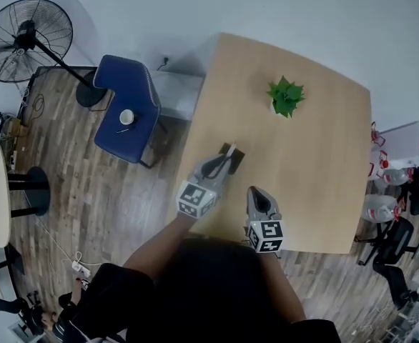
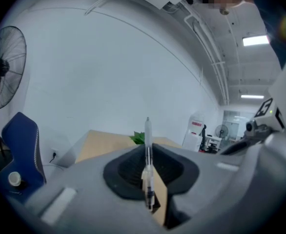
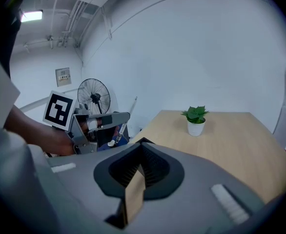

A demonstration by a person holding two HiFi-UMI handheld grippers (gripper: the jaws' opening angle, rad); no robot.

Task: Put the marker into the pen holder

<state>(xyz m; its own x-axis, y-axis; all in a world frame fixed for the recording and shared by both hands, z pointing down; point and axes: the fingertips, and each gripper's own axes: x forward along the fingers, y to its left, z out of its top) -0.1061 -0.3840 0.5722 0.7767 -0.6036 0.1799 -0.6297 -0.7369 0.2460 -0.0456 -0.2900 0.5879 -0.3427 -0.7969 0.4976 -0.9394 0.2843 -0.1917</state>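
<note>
A slim white marker [image 2: 148,155] stands upright between the jaws of my left gripper [image 2: 148,152], which is shut on its lower half. In the head view the left gripper [image 1: 220,167] hovers over the table's left part. The marker [image 1: 229,154] slants up over a small black pen holder [image 1: 237,158] at its tip. My right gripper [image 1: 257,192] rests near the front edge, jaws shut and empty. In its own view the right gripper [image 3: 142,150] points across the table, with the left gripper [image 3: 114,118] and the marker [image 3: 130,112] at the left.
A green plant in a white pot [image 1: 286,97] stands at the back of the light wooden table [image 1: 317,177]. Left of the table are a blue chair [image 1: 127,109] with a small cup [image 1: 126,116] on it and a floor fan [image 1: 27,34].
</note>
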